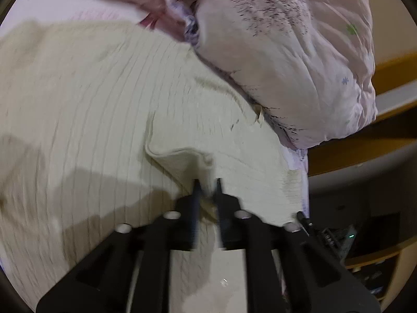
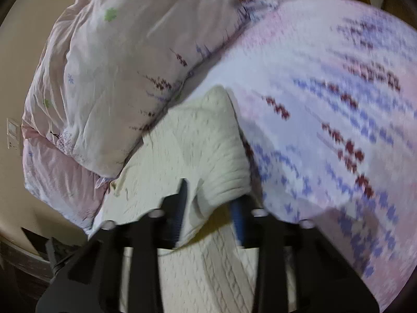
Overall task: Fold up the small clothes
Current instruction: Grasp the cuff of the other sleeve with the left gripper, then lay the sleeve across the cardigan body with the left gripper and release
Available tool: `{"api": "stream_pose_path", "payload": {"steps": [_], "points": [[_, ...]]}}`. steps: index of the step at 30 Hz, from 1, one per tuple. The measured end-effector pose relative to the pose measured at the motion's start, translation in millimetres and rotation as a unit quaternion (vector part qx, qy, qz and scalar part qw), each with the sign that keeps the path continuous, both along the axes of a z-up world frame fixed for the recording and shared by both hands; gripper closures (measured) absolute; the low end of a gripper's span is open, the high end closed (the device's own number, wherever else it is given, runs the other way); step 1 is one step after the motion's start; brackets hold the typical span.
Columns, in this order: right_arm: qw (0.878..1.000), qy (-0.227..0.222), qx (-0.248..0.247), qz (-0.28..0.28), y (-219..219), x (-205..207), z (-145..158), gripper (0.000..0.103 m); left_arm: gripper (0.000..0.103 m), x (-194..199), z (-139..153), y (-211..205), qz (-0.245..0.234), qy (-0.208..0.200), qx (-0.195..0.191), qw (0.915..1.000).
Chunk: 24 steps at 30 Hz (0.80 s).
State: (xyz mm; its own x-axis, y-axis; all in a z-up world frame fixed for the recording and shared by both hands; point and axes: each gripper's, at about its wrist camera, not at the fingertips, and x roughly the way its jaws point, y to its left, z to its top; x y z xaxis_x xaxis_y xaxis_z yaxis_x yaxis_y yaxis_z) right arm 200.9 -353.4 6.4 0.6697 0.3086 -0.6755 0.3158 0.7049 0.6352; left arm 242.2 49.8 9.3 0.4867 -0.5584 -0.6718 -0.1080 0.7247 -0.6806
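Observation:
A cream ribbed knit garment (image 1: 91, 109) lies spread on the bed. My left gripper (image 1: 207, 185) is shut on a raised fold of its edge near the bed's right side. In the right wrist view the same cream garment (image 2: 187, 143) lies under my right gripper (image 2: 211, 190). Its jaws stand apart, with a bunched fold of the knit between them; the right finger is partly hidden behind the fold. Both views are blurred by motion.
A rumpled pink duvet (image 1: 286, 52) with small flower prints lies against the garment's far edge; it also shows in the right wrist view (image 2: 104, 78). The patterned pink and white bedsheet (image 2: 325, 104) fills the right. Wooden furniture (image 1: 365, 156) and dark clutter (image 1: 351, 234) stand beside the bed.

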Motion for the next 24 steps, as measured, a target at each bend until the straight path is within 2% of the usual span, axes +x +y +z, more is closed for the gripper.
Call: {"api": "stream_pose_path", "payload": {"steps": [1, 2, 5, 6, 8, 11, 13, 15, 16, 17, 18, 21, 24], "points": [[1.0, -0.008, -0.011, 0.0, 3, 1, 5, 0.095, 0.097, 3, 4, 1, 0.0, -0.013, 0.008, 0.9999], [1.0, -0.023, -0.019, 0.002, 6, 1, 12, 0.095, 0.098, 7, 8, 2, 0.003, -0.027, 0.015, 0.9995], [0.992, -0.115, -0.048, 0.019, 27, -11, 39, 0.097, 0.098, 5, 26, 12, 0.026, -0.086, 0.054, 0.9944], [0.99, -0.121, -0.061, 0.027, 33, -12, 41, 0.097, 0.098, 5, 29, 15, 0.035, -0.096, 0.071, 0.9923], [0.991, -0.09, -0.079, 0.054, 46, -5, 32, 0.096, 0.098, 5, 26, 23, 0.043, -0.096, 0.101, 0.9893], [0.998, -0.04, -0.017, 0.052, 40, 6, 8, 0.087, 0.098, 0, 14, 30, 0.042, -0.082, 0.122, 0.9883], [0.999, -0.022, 0.037, 0.031, 28, 8, -6, 0.064, 0.098, -4, 10, 33, 0.044, -0.075, 0.123, 0.9886], [0.998, -0.025, 0.053, 0.01, 20, 8, -8, 0.056, 0.098, -6, 7, 37, 0.046, -0.073, 0.123, 0.9886], [0.998, -0.03, 0.055, 0.001, 15, 8, -6, 0.059, 0.098, -7, 6, 36, 0.047, -0.071, 0.123, 0.9887], [0.998, -0.037, 0.054, -0.007, 12, 7, -5, 0.066, 0.098, -8, 5, 35, 0.047, -0.071, 0.123, 0.9888], [0.997, -0.051, 0.044, -0.021, 8, 6, -2, 0.094, 0.098, -9, 5, 34, 0.047, -0.071, 0.124, 0.9886], [0.997, -0.054, -0.01, -0.058, 3, 2, -1, 0.095, 0.098, -11, 1, 28, 0.041, -0.068, 0.125, 0.989], [0.997, -0.005, -0.037, -0.061, 6, 1, -12, 0.095, 0.098, -14, -5, 22, 0.042, -0.058, 0.138, 0.9878]]}}
